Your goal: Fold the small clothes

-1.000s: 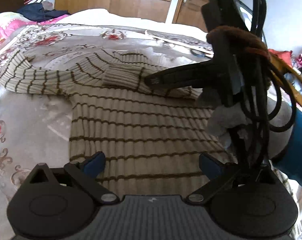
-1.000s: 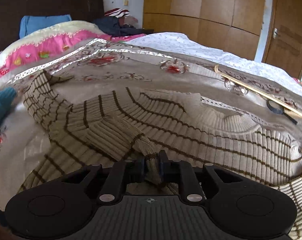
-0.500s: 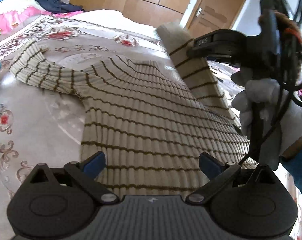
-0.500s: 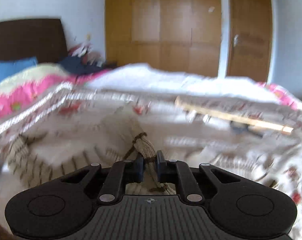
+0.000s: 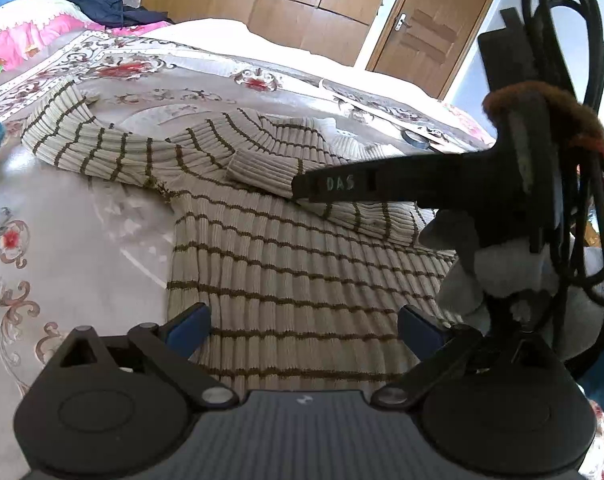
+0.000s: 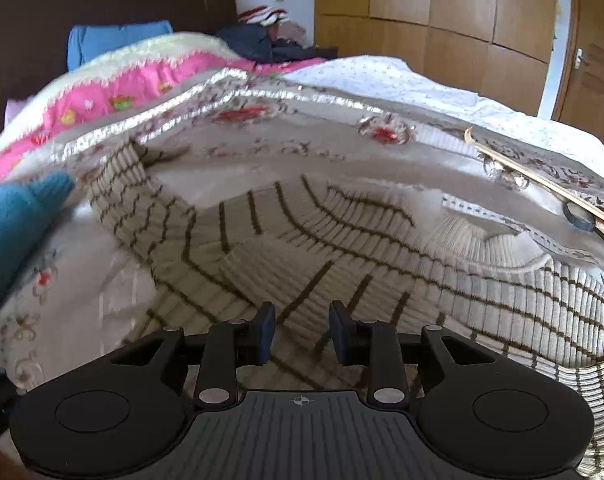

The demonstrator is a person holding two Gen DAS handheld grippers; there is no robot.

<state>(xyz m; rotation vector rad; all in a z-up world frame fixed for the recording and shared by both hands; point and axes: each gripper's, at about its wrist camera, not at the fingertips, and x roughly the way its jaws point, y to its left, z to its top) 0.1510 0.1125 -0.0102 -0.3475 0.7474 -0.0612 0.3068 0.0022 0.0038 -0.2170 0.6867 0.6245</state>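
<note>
A striped sweater [image 5: 302, 264] lies flat on the bed [image 5: 82, 248], straight ahead of the left gripper [image 5: 303, 322] and reaching under its tips. The left gripper's jaws stand wide apart with nothing between them, its blue fingertips [image 5: 190, 320] just above the sweater's lower body.

Ahead and to the right of the left gripper, the right gripper [image 5: 302, 188] reaches in from the right, held by a gloved hand [image 5: 485, 268] with black cables looped beside it. Its tip rests at the sleeve [image 5: 270, 168] that is folded across the sweater's chest, the ribbed cuff lying just beyond it.

In the right wrist view, the right gripper [image 6: 302, 332] has just been opening: its jaws now stand apart and released, and the sleeve [image 6: 270, 264] lies beneath and ahead of them, the pads not pressing on it. The other sleeve [image 6: 122, 196] stretches away ahead and to the left of this gripper, near a blue knitted sleeve [image 6: 18, 216] at the left edge. Far ahead to the right, a wooden stick [image 6: 541, 184] and a roll of tape [image 6: 579, 216] lie on the bed.
</note>
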